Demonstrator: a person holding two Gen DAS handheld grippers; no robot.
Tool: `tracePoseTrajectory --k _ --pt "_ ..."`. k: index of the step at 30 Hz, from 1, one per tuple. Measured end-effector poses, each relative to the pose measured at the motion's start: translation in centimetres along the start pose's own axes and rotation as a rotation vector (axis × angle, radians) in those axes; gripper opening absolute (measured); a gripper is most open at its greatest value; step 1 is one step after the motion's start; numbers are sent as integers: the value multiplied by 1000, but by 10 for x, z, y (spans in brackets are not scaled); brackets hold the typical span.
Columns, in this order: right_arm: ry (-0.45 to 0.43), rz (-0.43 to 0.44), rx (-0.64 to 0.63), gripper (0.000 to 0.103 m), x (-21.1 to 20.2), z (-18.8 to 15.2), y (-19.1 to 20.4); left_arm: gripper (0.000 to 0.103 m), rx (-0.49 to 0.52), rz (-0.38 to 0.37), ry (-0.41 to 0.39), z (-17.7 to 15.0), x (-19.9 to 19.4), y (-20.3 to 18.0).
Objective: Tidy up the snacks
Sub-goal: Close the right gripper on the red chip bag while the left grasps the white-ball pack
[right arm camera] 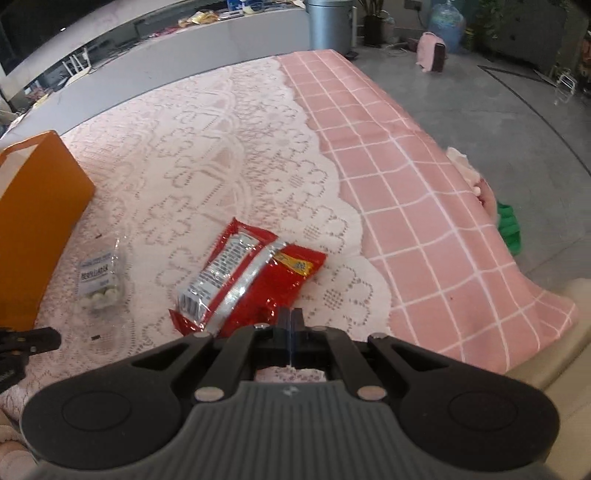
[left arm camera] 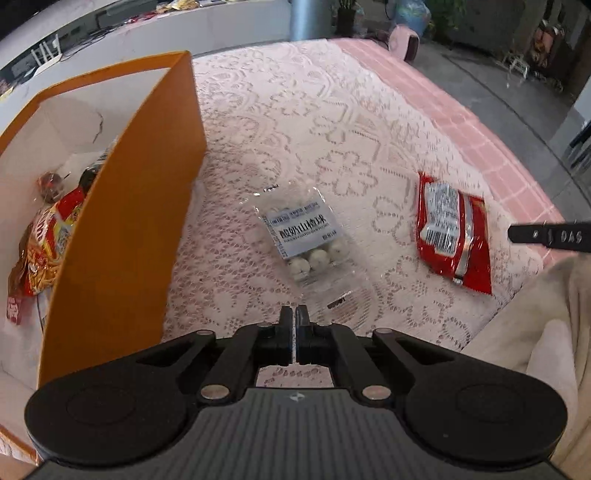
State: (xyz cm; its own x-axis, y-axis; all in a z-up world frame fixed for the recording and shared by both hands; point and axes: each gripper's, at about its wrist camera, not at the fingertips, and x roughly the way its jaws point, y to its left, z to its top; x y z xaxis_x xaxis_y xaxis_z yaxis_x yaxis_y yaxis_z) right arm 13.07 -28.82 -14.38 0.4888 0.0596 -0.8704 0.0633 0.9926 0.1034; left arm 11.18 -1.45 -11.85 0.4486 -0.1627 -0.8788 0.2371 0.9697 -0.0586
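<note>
An orange box (left arm camera: 122, 229) with a white inside stands at the left and holds red and orange snack packets (left arm camera: 40, 243). A clear bag of white balls (left arm camera: 306, 240) lies on the lace cloth just ahead of my left gripper (left arm camera: 294, 312), which is shut and empty. A red snack packet (left arm camera: 452, 232) lies further right. In the right wrist view the same red packet (right arm camera: 243, 280) sits right in front of my right gripper (right arm camera: 291, 314), also shut with nothing in it. The clear bag (right arm camera: 99, 280) and the orange box (right arm camera: 37, 221) lie to its left.
White lace (right arm camera: 229, 147) covers a pink checked tablecloth (right arm camera: 424, 206) whose edge drops off at the right to a grey floor. A grey counter (right arm camera: 184, 48) runs behind the table. A metal bin (right arm camera: 330, 24) and a water bottle (right arm camera: 445, 24) stand beyond.
</note>
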Motion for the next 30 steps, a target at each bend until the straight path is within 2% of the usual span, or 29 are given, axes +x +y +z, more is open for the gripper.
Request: tracePoseTrajectory --k 1,2,3,5,7,9,11,16,19,27,30 --pt "-1 3 3 3 -1 -1 0 7 -14 -8 -17 0 -4 2" --pt "-2 6 7 6 -1 -2 1 20 -32 -18 -35 0 -7 3" --pt "-4 14 12 10 -1 -1 1 26 -55 -36 -52 0 -8 6" --pt "-7 31 31 37 -1 -1 4 50 -89 -65 -78 2 -10 7" --pt "-11 44 61 45 1 1 7 60 -119 -77 -105 4 -11 8" --pt "-2 51 88 59 6 5 11 65 -141 -79 -118 6 -10 8" --pt "10 46 122 84 14 9 15 70 -169 -84 -123 9 -8 10" --pt "67 20 221 91 36 21 19 73 -209 -85 -124 12 -1 16" --pt "102 -5 242 91 50 25 22 73 -219 -85 -119 13 3 18" --pt "159 -56 110 92 73 37 42 75 -213 -92 -105 15 10 19" --pt "169 -74 68 92 77 38 46 79 -203 -105 -112 15 11 18"
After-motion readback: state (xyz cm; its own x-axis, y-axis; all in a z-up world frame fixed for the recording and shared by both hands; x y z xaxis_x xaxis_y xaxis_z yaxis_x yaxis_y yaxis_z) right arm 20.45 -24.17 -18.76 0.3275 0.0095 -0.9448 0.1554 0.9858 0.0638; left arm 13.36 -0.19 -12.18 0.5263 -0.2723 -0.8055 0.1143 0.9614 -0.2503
